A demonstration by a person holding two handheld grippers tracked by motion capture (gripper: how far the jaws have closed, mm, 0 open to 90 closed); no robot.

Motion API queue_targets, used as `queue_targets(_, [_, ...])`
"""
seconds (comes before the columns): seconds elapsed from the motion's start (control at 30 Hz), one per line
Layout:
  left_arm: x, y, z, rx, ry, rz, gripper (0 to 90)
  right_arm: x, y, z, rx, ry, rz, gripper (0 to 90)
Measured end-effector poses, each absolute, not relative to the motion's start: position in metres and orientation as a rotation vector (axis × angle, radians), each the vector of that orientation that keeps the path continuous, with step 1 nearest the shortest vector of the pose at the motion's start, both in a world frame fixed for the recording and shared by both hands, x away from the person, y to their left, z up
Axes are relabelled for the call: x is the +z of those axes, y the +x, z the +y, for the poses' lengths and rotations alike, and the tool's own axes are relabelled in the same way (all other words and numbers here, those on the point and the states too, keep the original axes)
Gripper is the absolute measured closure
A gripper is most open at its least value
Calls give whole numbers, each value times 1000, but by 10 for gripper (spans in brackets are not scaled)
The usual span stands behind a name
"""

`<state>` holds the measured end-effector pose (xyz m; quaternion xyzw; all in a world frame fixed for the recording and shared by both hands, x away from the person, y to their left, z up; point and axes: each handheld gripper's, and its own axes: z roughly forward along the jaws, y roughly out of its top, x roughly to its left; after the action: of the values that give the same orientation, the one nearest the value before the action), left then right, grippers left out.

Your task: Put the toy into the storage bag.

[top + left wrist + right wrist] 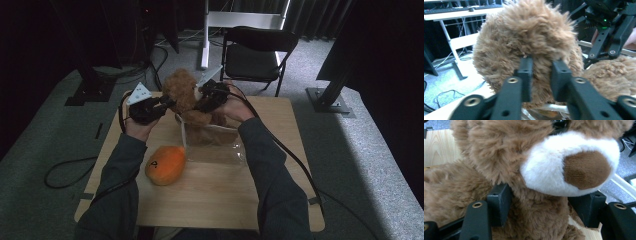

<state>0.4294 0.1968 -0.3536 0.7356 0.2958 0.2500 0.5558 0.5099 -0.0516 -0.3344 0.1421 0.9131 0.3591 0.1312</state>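
Observation:
A brown teddy bear [182, 92] with a white muzzle is held upright above the far part of the wooden table [270, 200], its lower half in the mouth of a clear plastic bag [215, 145]. My left gripper [167, 103] is at the bear's left, and its jaws pinch the fur at the back of the head [529, 32]; the left gripper [541, 67] is shut on that fur. My right gripper [202, 100] comes from the right. In the right gripper view its jaws press on the bear's neck [534, 215] below the muzzle, the right gripper [546, 202] shut there.
An orange plush toy [166, 164] lies on the table's left middle, near my left forearm. A black folding chair [255, 55] stands behind the table. Cables trail over the grey carpet at the left and along the table's right edge.

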Motion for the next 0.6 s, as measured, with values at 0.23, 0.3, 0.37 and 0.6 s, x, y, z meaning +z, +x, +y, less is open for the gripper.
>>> queue_targets(0.23, [-354,429,197,596,1745,691,900,-336,511,-52,1046,427,2647,358])
queue_targets(0.3, [-354,428,197,599,1749,683,900,-337,512,-54,1052,433,2649,357])
queue_targets(0.37, [-353,427,196,601,1754,676,900,-337,513,-55,1050,441,2653,357])
queue_targets(0.6, [-355,427,194,615,1764,672,900,-331,513,-68,1095,469,2616,334])
